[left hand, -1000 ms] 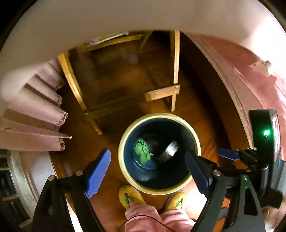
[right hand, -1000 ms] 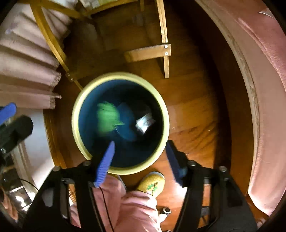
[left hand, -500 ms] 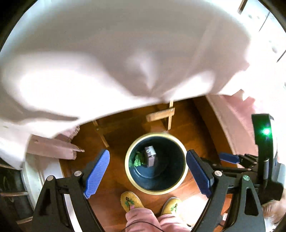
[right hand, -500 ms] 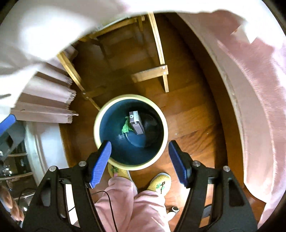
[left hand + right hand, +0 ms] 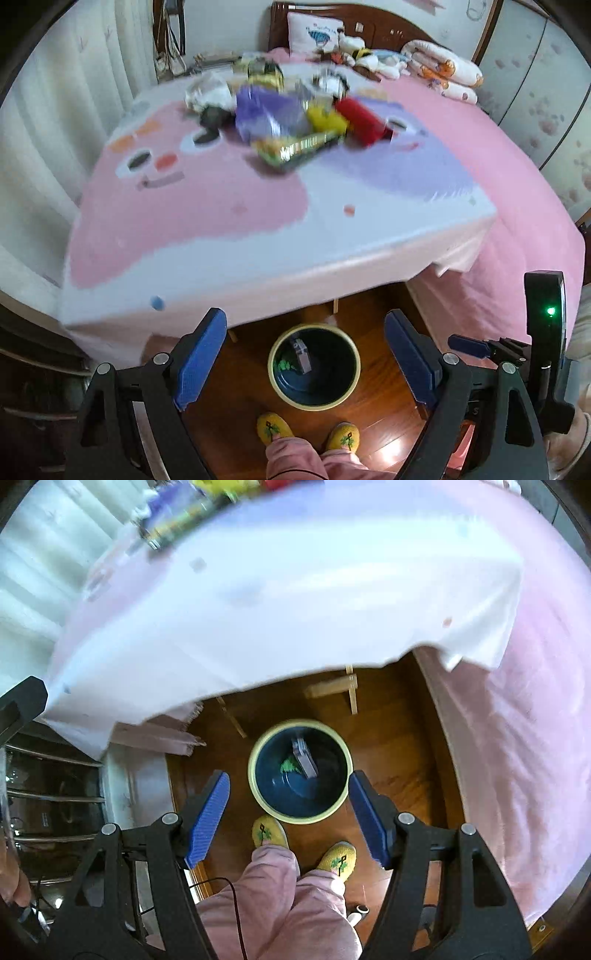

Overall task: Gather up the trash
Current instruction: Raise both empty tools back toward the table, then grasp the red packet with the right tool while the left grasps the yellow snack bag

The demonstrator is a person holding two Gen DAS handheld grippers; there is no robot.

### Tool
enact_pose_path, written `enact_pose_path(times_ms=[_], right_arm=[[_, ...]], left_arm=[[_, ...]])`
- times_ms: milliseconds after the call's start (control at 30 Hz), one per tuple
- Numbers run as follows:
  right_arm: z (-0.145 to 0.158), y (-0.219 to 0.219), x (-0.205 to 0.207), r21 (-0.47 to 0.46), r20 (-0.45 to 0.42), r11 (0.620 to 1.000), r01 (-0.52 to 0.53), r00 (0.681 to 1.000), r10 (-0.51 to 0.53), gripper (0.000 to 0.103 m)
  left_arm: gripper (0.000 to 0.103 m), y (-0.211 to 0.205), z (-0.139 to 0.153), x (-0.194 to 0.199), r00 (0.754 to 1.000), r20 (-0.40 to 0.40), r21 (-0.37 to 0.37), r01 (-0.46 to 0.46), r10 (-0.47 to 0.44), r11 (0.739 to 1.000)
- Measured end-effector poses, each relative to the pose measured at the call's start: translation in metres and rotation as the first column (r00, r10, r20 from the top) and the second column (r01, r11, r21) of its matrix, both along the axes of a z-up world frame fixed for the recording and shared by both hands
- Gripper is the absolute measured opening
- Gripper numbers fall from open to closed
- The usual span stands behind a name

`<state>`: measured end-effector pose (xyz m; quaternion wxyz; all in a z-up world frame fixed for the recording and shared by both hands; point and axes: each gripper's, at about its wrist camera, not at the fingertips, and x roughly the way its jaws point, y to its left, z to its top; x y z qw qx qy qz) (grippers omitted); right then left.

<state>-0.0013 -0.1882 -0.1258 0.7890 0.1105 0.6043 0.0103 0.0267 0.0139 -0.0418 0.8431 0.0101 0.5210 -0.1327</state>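
The left wrist camera looks forward and down across the cloth-covered counter toward the bed. The right wrist camera faces more steeply down, with the cloth nearer. Both views share the floor, the bin and the person's slippers.

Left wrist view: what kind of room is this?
Probably a bedroom: a bed with a pink cover, a pillow against the wooden headboard, and rolled quilts beside it.
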Motion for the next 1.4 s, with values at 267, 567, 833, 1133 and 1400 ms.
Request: enact_pose_path(times_ms=[267, 567, 833, 1133, 1400], right_arm=[[0.098, 0.007, 0.012, -0.037, 0.148, 0.999, 0.014, 0.989, -0.008, 0.068], [0.146, 0.017, 0.044, -0.081, 0.257, 0.995, 0.057, 0.966, -0.035, 0.068], [0.173, 0.023, 0.096, -0.137, 0.303, 0.987, 0.084, 0.952, -0.039, 0.068], [0.163, 0.011, 0.186, -0.172, 0.269, 0.985, 0.011, 0.962, 0.036, 0.072], [0.103, -0.013, 0.293, -0.171, 0.161, 0.974, -0.152, 0.970, 0.180, 0.072]], left_arm=[[0.089, 0.020, 0.067, 0.021, 1.000, 0.026, 0.001, 0.009, -0.009, 1.000], [0.089, 0.043, 0.115, 0.062, 0.996, 0.084, -0.035, 0.026, -0.023, 0.999], [0.088, 0.044, 0.119, 0.095, 0.991, 0.093, -0.036, 0.104, -0.100, 0.994], [0.088, 0.037, 0.105, 0.139, 0.995, 0.086, -0.015, 0.049, -0.048, 0.999], [0.088, 0.029, 0.083, 0.198, 0.986, 0.046, 0.025, -0.161, 0.160, 0.987]])
